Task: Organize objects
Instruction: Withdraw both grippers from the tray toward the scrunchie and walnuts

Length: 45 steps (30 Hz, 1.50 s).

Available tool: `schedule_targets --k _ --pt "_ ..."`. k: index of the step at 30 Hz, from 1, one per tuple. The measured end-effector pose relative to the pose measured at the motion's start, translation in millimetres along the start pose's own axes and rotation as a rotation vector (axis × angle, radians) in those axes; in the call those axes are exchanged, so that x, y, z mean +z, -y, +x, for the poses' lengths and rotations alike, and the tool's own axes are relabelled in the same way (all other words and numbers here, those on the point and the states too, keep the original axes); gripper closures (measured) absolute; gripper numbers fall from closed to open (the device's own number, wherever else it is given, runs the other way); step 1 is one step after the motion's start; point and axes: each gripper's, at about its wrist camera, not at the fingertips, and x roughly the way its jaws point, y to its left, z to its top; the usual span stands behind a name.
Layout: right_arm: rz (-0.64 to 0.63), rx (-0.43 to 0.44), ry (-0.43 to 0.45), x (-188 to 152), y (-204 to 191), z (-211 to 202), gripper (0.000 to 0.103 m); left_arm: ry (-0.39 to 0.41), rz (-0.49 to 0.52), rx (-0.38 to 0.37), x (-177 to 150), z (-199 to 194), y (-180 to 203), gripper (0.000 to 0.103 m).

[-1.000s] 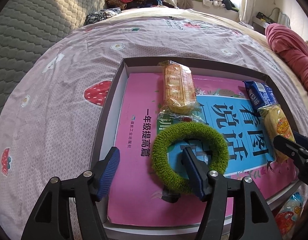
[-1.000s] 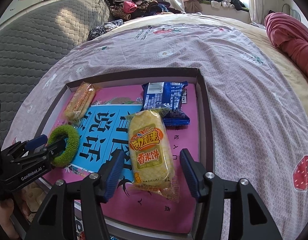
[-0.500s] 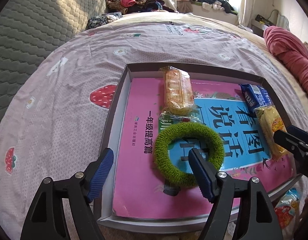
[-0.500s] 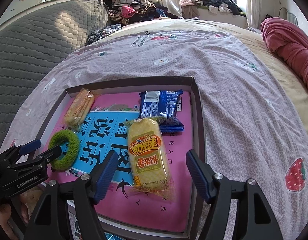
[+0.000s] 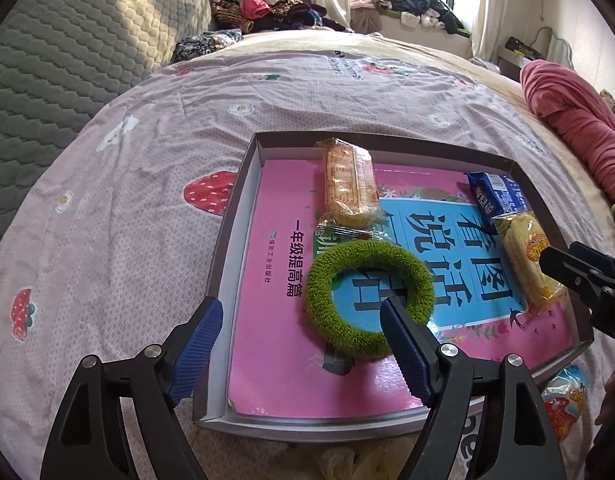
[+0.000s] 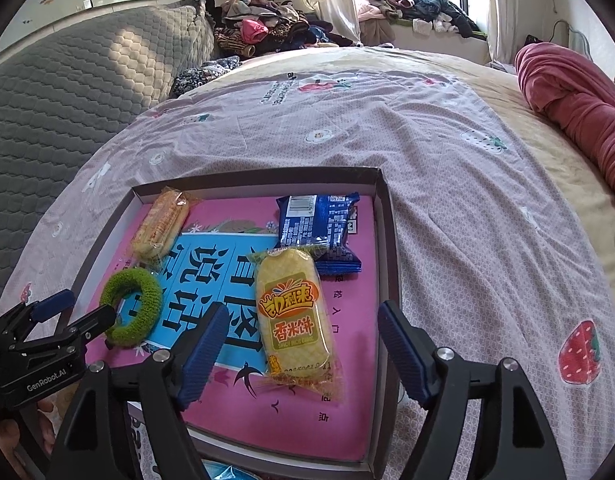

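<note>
Spreading both tongs: my left tongs (image 5: 299, 340) are opening around the green ring's (image 5: 369, 296) near edge, my right tongs (image 6: 303, 344) opening astride the yellow "SPICY RICE CRACKER" pack (image 6: 293, 314); both lie in the tray (image 6: 389, 240) on the bed.

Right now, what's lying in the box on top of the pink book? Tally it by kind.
Snack packets: 3, orange, blue, yellow rice-cracker
Green fuzzy ring: 1
Total: 4
A further wrapper edge may show beside the ring; unclear.
</note>
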Motion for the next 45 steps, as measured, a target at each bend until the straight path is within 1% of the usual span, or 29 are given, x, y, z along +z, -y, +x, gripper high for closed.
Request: schedule_targets --k 9,13,19,29,33,36,39,45 --pt "0.004 -0.021 0.024 2.1 -0.6 -7.7 0.023 0.031 -0.01 -0.006 -2.2 -16.6 -4.9 0.02" --pt "0.007 -0.025 0.049 3.9 -0.6 -15.2 0.019 0.041 -0.007 -0.007 -5.7 -23.8 -5.8 0.02" --pt "-0.004 -0.023 0.062 5.1 -3.9 -23.3 0.019 0.045 -0.009 -0.009 -15.0 -34.5 -9.7 0.02" --pt "-0.037 -0.015 0.124 5.2 -17.4 -66.9 0.018 0.047 0.011 -0.013 -41.1 -66.4 -9.3 0.02" --pt "-0.037 -0.012 0.132 0.5 -20.4 -84.6 0.016 0.044 0.031 -0.015 -51.4 -80.2 -5.3 0.02" --pt "-0.04 -0.018 0.129 -5.4 -22.1 -96.6 0.016 0.044 0.044 -0.031 -59.5 -92.9 0.8 0.02" --pt "-0.036 -0.024 0.126 -20.7 -21.7 -109.0 0.016 0.048 0.063 -0.038 -66.8 -105.8 7.3 0.02" --pt "-0.036 -0.038 0.079 -70.4 -16.8 -119.2 0.015 0.049 0.065 -0.035 -78.9 -123.7 7.6 0.02"
